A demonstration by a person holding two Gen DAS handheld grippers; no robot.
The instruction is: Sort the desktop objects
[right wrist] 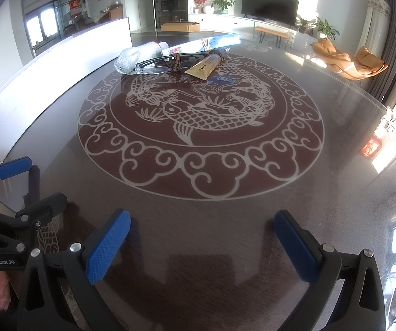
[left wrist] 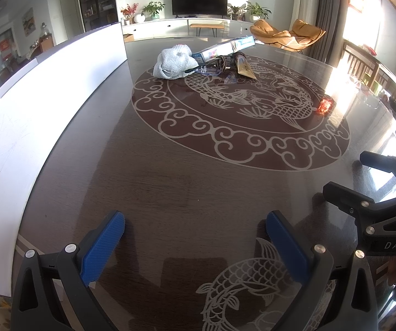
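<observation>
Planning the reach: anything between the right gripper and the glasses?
Nothing. In the right wrist view, only bare patterned table lies between the right gripper and the glasses.

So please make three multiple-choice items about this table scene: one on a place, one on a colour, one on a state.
1. Where does the pile of objects lie on the table?
A. at its far side, beyond the fish medallion
B. between the right gripper's fingers
C. at the near edge

2. What colour are the finger pads?
A. red
B. blue
C. green

3. In what state are the two grippers?
A. both open and empty
B. both shut
C. the left gripper holds the glasses

Key: 1 A, the white knitted cloth, glasses, gold tube and long box lie far from the grippers. 2 B, the pads are blue. 3 A, the left gripper and right gripper have wide gaps with only table between.
</observation>
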